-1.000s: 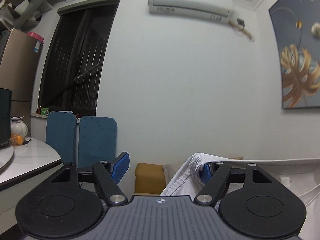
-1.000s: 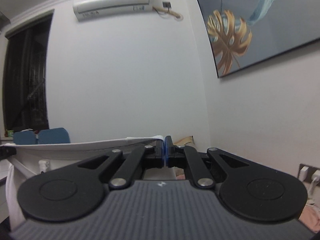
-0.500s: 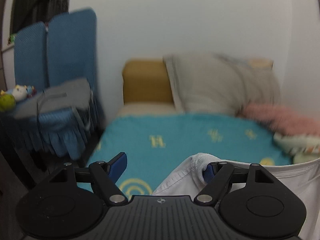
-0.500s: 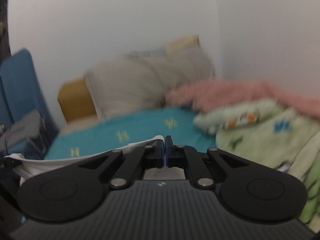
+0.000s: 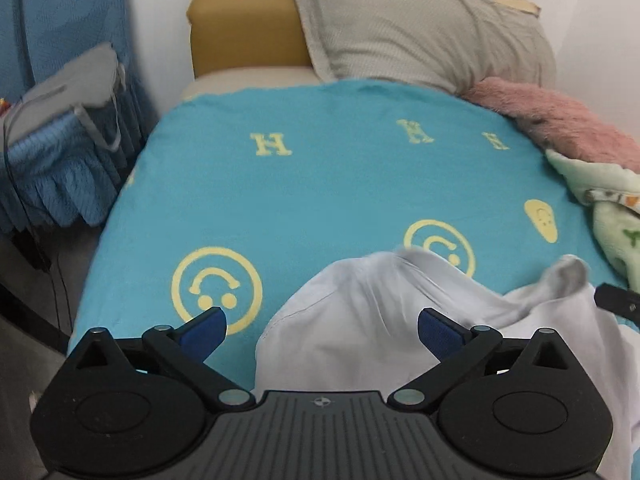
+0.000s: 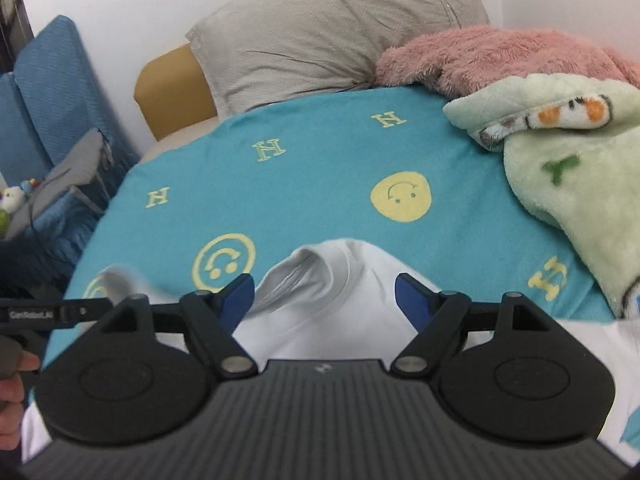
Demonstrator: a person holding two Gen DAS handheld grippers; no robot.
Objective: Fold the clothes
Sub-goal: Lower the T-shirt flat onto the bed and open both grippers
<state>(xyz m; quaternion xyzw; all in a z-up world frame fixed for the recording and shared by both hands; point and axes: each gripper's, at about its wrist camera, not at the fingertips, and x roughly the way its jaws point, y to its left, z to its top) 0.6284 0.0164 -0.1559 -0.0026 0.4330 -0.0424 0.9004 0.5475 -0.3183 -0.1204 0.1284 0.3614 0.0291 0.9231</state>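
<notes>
A white garment (image 5: 360, 312) lies loosely on the near part of a bed covered by a turquoise sheet (image 5: 320, 184) with yellow smiley and H prints. It also shows in the right wrist view (image 6: 340, 304), with its ribbed neck edge bunched up. My left gripper (image 5: 322, 326) is open just above the garment, holding nothing. My right gripper (image 6: 325, 294) is open over the garment's neck area, holding nothing. The right gripper's tip (image 5: 616, 300) shows at the left view's right edge.
A grey pillow (image 5: 420, 24) leans on a mustard headboard (image 5: 244, 24) at the far end. A pink fluffy blanket (image 6: 500, 56) and a pale green fleece blanket (image 6: 572, 168) lie on the right. A blue chair with a grey bag (image 5: 68, 88) stands left.
Both grippers swung down from facing the wall to the bed. Both opened and let go of the white garment, which now lies on the sheet.
</notes>
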